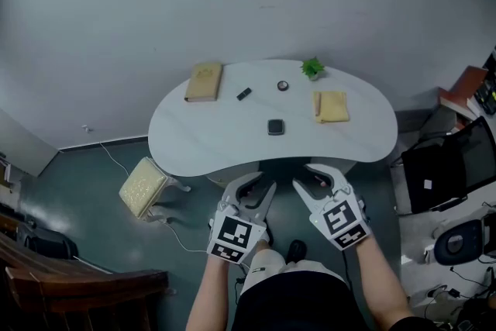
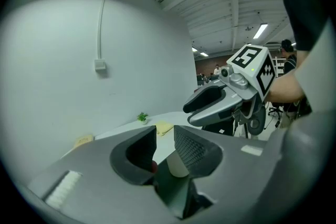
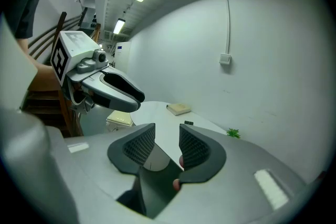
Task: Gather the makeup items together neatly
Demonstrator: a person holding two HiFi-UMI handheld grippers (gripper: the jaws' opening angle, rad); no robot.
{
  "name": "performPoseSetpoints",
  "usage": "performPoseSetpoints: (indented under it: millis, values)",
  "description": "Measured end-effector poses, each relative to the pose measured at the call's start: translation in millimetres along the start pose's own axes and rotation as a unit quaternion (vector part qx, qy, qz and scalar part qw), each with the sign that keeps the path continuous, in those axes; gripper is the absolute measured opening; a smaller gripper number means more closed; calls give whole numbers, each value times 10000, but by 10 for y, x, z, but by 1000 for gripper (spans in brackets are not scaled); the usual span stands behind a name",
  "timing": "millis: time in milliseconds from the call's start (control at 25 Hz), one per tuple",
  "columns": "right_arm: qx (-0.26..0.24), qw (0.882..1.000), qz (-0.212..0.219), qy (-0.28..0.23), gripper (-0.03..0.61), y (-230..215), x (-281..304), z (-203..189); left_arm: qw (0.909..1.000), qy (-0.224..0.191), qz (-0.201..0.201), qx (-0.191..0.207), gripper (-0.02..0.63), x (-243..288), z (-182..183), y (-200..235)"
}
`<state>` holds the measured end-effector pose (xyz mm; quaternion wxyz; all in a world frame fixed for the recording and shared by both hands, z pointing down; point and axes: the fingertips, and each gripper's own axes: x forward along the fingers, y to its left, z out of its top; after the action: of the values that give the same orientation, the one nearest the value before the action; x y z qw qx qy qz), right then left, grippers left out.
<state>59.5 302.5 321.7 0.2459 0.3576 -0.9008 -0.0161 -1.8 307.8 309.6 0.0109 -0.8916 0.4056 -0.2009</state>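
Note:
The makeup items lie spread on a white kidney-shaped table (image 1: 201, 137): a square black compact (image 1: 276, 126) near the middle, a small black stick-like item (image 1: 243, 94) behind it, and a small round dark pot (image 1: 283, 85) to its right. My left gripper (image 1: 256, 184) and right gripper (image 1: 312, 177) hover side by side just off the table's near edge, short of every item. Both are open with nothing between the jaws. In the left gripper view my left gripper (image 2: 164, 144) faces the tabletop; in the right gripper view my right gripper (image 3: 168, 141) does the same, with the stick-like item (image 3: 188, 123) far ahead.
A tan book (image 1: 204, 81) lies at the table's back left, a folded yellow cloth (image 1: 331, 106) at the right, and a small green plant (image 1: 312, 68) at the back. A stool with a yellow cushion (image 1: 142, 187) stands left of the table. Bags and cables crowd the floor at right.

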Motion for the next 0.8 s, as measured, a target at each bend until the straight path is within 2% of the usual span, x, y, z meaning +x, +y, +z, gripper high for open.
performPoseSetpoints:
  millis: [200, 480, 800]
  values:
    - [2, 9999, 85, 71, 172, -30, 178, 31, 9999, 42, -72, 107, 147, 41, -64, 153]
    - [56, 9998, 51, 178, 212, -176, 495, 130, 10000, -8, -95, 4, 207, 155, -118, 518]
    - [99, 9994, 31, 339, 218, -378, 917, 212, 9996, 89, -274, -44, 216, 393, -182, 926]
